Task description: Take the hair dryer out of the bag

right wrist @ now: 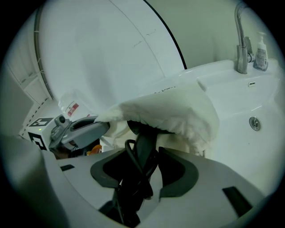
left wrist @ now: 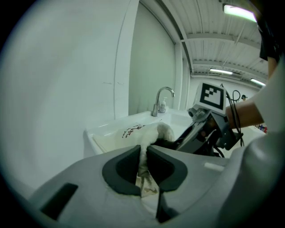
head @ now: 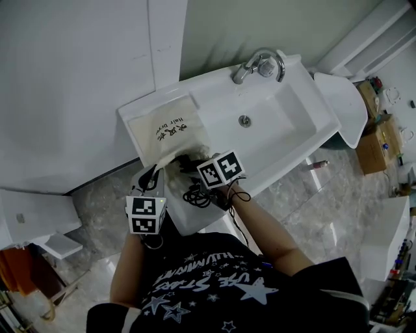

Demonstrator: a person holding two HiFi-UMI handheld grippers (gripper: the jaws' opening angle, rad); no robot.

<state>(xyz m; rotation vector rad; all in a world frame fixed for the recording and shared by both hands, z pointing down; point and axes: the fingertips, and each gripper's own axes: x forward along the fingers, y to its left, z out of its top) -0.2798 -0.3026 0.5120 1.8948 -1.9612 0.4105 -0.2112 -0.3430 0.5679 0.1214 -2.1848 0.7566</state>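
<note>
Hair dryer clamped in right gripper, half inside bag.

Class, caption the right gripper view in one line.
Right claw grips the black hair dryer at the mouth of the white bag, beside the sink.

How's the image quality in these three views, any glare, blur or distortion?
Head view: even light, sharp, edges bent by the wide lens; the print on the bag is visible. Left gripper view: fisheye circle with black corners, a ceiling light glares top right. Right gripper view: same fisheye, and the hair dryer between the jaws is a dark shape with little detail.
</note>
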